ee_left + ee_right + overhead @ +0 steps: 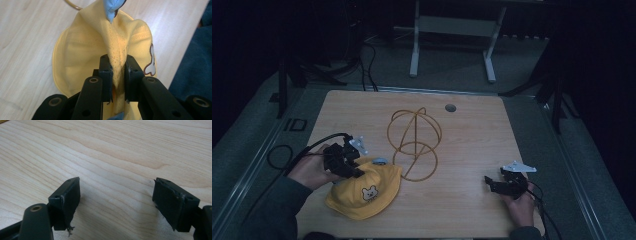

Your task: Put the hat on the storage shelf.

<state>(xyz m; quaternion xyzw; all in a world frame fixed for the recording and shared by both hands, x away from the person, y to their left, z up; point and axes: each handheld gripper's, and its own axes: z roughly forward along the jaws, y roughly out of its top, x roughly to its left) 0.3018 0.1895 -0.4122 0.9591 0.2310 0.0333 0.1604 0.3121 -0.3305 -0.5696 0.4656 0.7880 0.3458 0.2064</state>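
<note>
A yellow cap (364,192) with a small bear patch is seen on the near left part of the wooden table (472,130). The left gripper (354,167) is placed at the far left edge of the cap, and a fold of the yellow cloth is pinched between its jaws. In the left gripper view, the jaws are closed narrowly on a raised ridge of the cap (112,50), along a stitched seam, and a blue piece (113,8) is seen at the far end of the fold. A gold wire stand (414,142), made of rings, is standing near the middle of the table, just beside the cap on its right. The right gripper (496,184) is held at the near right of the table, well apart from the cap. Its jaws are spread wide and nothing is held between them; bare wood (120,157) is seen below them.
</note>
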